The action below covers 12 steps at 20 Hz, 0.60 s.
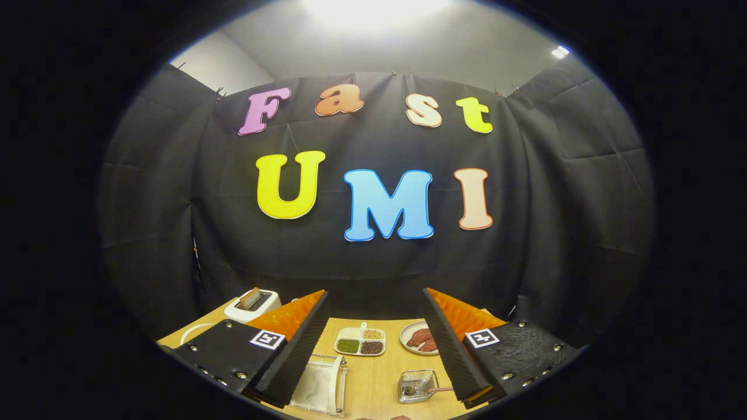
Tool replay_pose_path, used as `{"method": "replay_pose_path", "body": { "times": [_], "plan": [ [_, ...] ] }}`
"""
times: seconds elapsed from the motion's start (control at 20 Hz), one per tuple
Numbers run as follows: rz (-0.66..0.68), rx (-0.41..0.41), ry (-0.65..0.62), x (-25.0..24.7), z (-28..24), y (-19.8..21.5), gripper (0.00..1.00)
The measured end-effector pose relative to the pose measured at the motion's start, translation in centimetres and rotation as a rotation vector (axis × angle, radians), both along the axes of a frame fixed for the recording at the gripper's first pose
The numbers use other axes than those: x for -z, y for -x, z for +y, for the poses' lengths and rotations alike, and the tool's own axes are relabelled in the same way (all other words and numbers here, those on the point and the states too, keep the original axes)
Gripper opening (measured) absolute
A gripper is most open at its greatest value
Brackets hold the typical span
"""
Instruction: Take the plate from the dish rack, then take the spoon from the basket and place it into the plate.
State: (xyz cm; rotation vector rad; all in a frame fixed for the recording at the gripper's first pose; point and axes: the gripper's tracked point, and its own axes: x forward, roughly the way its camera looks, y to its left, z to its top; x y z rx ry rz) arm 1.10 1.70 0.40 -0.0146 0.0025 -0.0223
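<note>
My gripper (375, 298) is open, fingers spread wide with nothing between them, held above the near part of a wooden table (373, 379). Below and between the fingers, near the left finger, a clear dish rack (320, 385) holds a white plate (310, 386). Close to the right finger sits a small wire basket (416, 385). A spoon (439, 389) lies in it, its pinkish handle poking out toward the right finger. The gripper touches neither of them.
Further along the table are a white divided tray (360, 341) of beans and grains and a plate with meat slices (420, 338). A white toaster (252, 303) with a slice in it stands behind the left finger. Black cloth walls the booth.
</note>
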Motion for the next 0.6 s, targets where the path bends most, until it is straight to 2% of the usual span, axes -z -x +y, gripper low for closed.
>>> {"method": "replay_pose_path", "body": {
  "times": [0.4, 0.6],
  "plan": [
    [0.198, -0.167, 0.024, 4.0, 7.3, -3.5, 0.97],
    [0.406, -0.209, -0.029, 9.1, 9.9, -5.0, 0.97]
  ]
}}
